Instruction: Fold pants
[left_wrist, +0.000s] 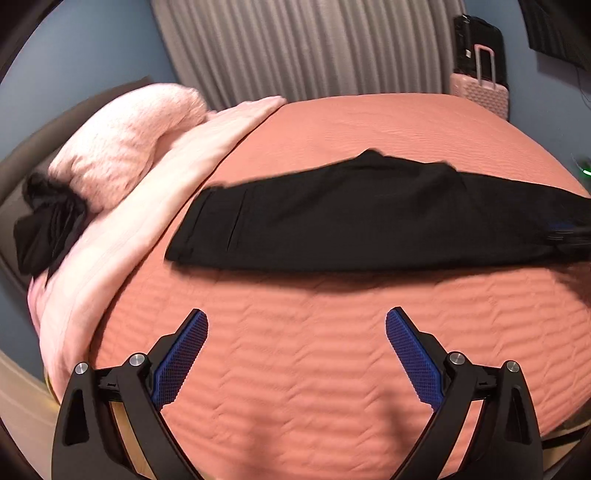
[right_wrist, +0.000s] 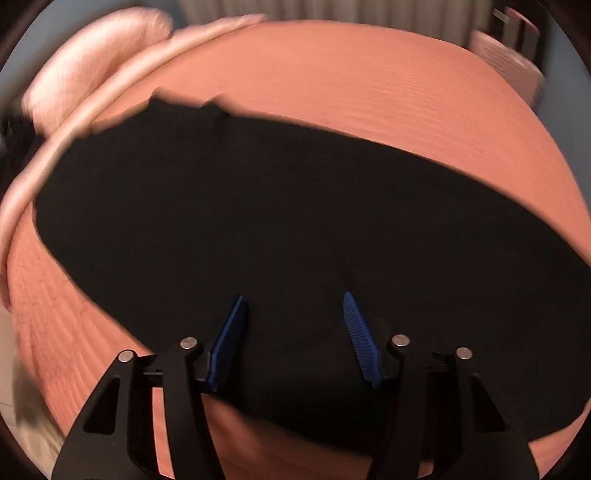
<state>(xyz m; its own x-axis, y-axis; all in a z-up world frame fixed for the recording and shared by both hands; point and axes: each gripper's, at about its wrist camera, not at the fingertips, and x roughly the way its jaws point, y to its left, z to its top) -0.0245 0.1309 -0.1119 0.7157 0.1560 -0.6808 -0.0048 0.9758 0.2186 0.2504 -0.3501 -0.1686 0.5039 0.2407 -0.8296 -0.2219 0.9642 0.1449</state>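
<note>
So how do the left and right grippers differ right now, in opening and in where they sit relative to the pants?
The left gripper has its jaws spread wide; the right gripper has them noticeably narrower. The left hangs over bare coral bedspread, short of the black pants; the right is over the pants, with dark cloth between its fingers, though the pads show no pinch. Both have blue ribbed pads and hold nothing.

Pants flat across bed; blanket left; suitcase behind
</note>
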